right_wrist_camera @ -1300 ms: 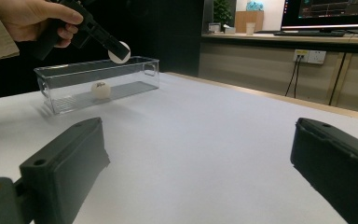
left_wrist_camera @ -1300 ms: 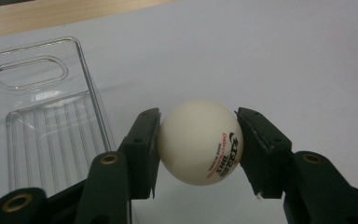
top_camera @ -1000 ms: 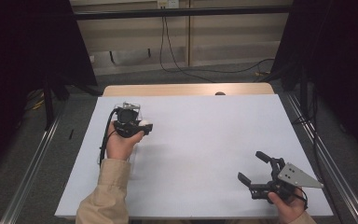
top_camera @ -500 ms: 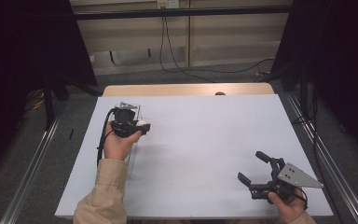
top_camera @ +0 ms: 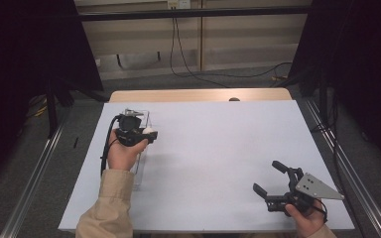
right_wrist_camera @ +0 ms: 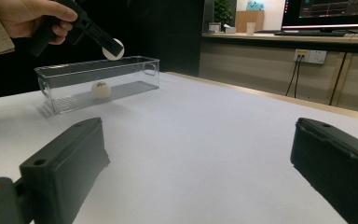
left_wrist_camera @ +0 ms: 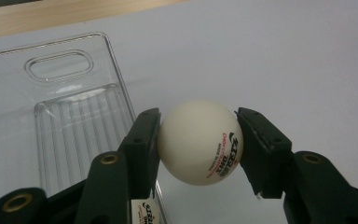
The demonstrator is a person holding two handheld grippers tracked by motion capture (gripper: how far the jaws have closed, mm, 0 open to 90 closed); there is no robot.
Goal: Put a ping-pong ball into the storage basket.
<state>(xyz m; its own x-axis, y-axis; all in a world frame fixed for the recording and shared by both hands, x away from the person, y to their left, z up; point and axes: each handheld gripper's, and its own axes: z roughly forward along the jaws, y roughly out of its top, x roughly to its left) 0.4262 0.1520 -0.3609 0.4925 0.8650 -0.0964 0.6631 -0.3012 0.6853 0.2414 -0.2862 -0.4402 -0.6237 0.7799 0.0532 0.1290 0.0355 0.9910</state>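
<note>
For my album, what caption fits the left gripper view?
Left gripper pinching a white ping-pong ball beside a clear plastic box.

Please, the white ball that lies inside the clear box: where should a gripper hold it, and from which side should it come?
Grip the ball in the box across its widest part, coming straight down through the open top of the clear box. The walls stand all round it, so no side approach looks possible. The box is narrow, so the jaws would probably best open along its length. The left gripper holds its own ball across the middle the same way.
</note>
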